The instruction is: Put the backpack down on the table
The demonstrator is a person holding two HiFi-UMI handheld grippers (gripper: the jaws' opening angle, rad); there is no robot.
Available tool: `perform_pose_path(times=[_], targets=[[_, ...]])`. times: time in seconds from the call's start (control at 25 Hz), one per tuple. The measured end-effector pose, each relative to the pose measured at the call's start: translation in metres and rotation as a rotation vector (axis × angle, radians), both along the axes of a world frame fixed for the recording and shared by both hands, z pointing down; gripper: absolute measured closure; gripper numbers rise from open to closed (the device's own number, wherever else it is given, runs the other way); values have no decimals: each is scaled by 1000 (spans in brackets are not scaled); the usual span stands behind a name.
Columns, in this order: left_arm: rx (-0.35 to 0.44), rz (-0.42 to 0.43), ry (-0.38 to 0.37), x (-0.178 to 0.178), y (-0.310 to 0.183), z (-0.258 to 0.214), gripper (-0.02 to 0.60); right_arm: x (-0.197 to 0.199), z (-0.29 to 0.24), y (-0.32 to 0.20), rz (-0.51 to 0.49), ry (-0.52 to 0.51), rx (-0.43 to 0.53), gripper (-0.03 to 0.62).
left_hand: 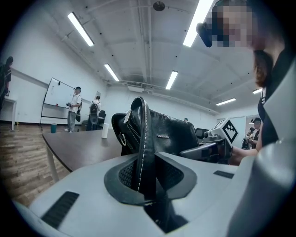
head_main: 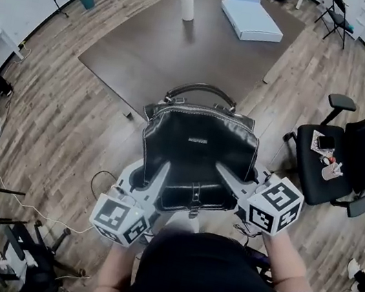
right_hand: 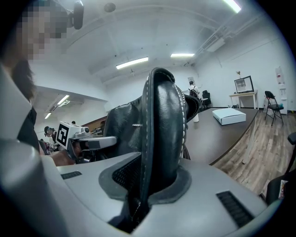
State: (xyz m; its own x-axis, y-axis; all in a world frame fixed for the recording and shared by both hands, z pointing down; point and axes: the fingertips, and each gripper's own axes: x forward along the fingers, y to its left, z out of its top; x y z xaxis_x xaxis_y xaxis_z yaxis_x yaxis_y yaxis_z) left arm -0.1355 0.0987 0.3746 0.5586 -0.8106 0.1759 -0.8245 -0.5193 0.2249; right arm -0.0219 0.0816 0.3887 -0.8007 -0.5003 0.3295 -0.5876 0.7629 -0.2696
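Head view: the backpack (head_main: 198, 155) hangs upright in the air at the near edge of the brown table (head_main: 184, 58), not yet resting on it. The left gripper (head_main: 156, 174) holds it from one side and the right gripper (head_main: 224, 171) from the other. A grip on both sides likely keeps the soft bag level and upright, so it can be lowered onto its base. It is black leather with pale stitching, a zip across the top and a curved carry handle. A white roll (head_main: 187, 5) and a flat box (head_main: 251, 20) sit well apart from it, toward the table's far edge, so the near part is free for the bag.

Left gripper view: the fingers (left_hand: 83, 199) pinch a thin, stitched leather edge of the backpack, which stands upright between them. The table lies beyond and lower.

Right gripper view: these fingers (right_hand: 222, 203) are pressed on a thicker, padded fold of the same leather. The wider bite suggests that this side carries more of the bulk.
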Motion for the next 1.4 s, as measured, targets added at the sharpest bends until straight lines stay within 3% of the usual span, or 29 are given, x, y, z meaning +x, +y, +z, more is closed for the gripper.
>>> perform_pose_path(times=[0.68, 1.04, 1.4], targets=[[57, 30, 1, -60, -106, -20, 505, -60, -19, -104, 24, -5, 20, 519], [91, 15, 21, -71, -146, -29, 505, -70, -30, -145, 27, 26, 41, 519], [125, -30, -9, -65, -175, -36, 503, -65, -33, -180, -7, 3, 79, 519]])
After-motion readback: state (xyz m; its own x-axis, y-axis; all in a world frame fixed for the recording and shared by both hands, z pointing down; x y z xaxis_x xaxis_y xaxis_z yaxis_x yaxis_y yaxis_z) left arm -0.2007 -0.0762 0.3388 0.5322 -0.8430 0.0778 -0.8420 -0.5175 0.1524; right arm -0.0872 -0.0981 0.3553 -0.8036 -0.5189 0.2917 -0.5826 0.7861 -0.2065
